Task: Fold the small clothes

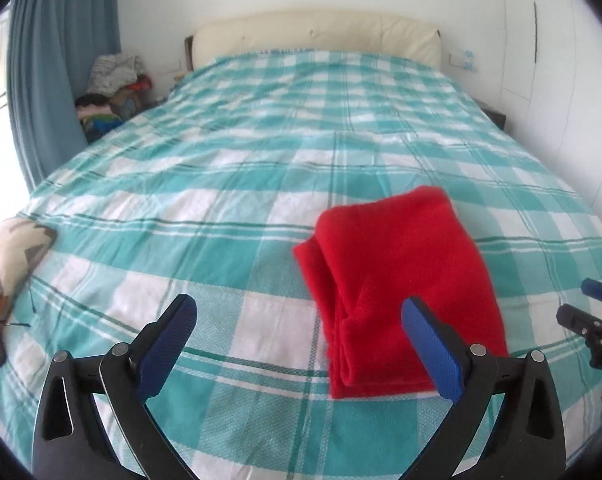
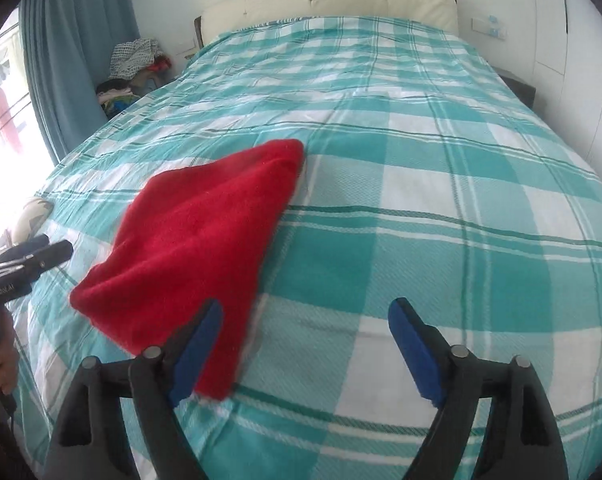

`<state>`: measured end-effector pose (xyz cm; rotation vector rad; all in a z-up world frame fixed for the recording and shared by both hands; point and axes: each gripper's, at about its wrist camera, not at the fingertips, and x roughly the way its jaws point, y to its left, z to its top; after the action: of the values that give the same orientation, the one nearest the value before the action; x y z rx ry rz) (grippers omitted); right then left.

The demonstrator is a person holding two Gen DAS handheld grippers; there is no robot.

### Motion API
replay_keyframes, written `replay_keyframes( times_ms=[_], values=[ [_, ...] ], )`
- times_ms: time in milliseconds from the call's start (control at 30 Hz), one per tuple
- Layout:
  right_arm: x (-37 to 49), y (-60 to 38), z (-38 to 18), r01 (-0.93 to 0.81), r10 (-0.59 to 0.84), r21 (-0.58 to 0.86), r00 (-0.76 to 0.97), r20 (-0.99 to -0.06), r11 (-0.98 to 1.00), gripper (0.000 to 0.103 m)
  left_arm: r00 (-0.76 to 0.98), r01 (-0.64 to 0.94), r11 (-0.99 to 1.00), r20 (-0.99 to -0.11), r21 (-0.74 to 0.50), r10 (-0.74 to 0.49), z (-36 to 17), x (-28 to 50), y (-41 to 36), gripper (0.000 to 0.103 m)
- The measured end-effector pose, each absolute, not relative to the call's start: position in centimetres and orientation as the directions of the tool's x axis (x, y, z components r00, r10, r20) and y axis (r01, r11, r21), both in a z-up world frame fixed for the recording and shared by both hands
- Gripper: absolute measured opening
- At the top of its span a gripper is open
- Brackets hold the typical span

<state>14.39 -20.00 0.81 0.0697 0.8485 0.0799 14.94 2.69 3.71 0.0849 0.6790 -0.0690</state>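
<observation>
red fleece garment (image 1: pixel 401 280), folded into a compact stack of several layers, lies flat on the bed (image 1: pixel 229 184), on the checked teal-and-white bedspread (image 2: pixel 441 208), in its near half and well apart from the cream headboard (image 1: pixel 317 32). what kind of garment it is cannot be told. left gripper (image 1: pixel 299 344): jaws spread wide, nothing between the pads, held above the spread with the garment's near left edge just beyond. right gripper (image 2: pixel 305 346): jaws likewise wide and empty; the garment's near corner shows just behind its left finger, with no contact to be seen. handling, as judged: light, soft and limp, with a napped surface that should grip the blue pads rather than slip; not fragile. lifted by one point, the stack would likely sag and shed its layers. best hold: two points on the doubled fold edges at the near side, pinching all layers at once, one gripper to each corner. edges: the layered open edges show at the near left in the left wrist view; the far end is a rounded fold. open room: broad bare bedspread lies right of and beyond the garment; a patterned cushion (image 1: pixel 13 248) sits at the bed's left edge, well apart. a heap of clothes (image 2: pixel 135 60) stands off the bed beside the blue curtain (image 2: pixel 81 48).
</observation>
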Motion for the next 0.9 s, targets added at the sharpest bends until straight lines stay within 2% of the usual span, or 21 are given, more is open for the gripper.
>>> replay_keyframes(
  times_ms=[100, 133, 200, 300, 400, 567, 900],
  values=[
    [9.7, -19.8, 2.6, -0.056, 0.07, 0.043, 0.698, -0.713, 0.998, 0.1, 0.78, 0.093, 0.994, -0.625, 0.062, -0.034, 4.1, 11.8, 1.8, 0.103],
    [8.1, -19.6, 3.0, -0.054, 0.062, 0.033, 0.719, -0.692, 0.998, 0.101, 0.776, 0.097, 0.993, -0.63, 0.064, -0.036, 3.9, 10.9, 1.6, 0.103],
    [5.5, -19.0, 3.2, -0.048, 0.052, 0.024, 0.752, -0.657, 0.999, 0.101, 0.77, 0.095, 0.993, -0.638, 0.072, -0.027, 3.4, 9.3, 1.3, 0.103],
    [4.0, -17.7, 3.2, -0.085, 0.09, 0.041, 0.729, -0.679, 0.996, 0.101, 0.771, 0.06, 0.99, -0.637, 0.125, 0.033, 2.9, 7.7, 0.7, 0.103],
    [3.1, -16.6, 3.9, -0.11, 0.108, 0.038, 0.742, -0.662, 0.993, 0.101, 0.786, 0.029, 0.988, -0.614, 0.153, 0.072, 2.9, 6.5, 0.8, 0.103],
    [2.5, -15.5, 3.7, -0.116, 0.104, 0.026, 0.737, -0.668, 0.993, 0.101, 0.753, 0.023, 0.995, -0.657, 0.095, 0.045, 2.4, 5.6, 1.9, 0.103],
    [2.2, -14.1, 2.5, -0.136, 0.092, -0.011, 0.728, -0.68, 0.991, 0.101, 0.73, 0.054, 0.989, -0.681, 0.14, 0.056, 1.5, 5.7, 1.2, 0.103]
  ],
)
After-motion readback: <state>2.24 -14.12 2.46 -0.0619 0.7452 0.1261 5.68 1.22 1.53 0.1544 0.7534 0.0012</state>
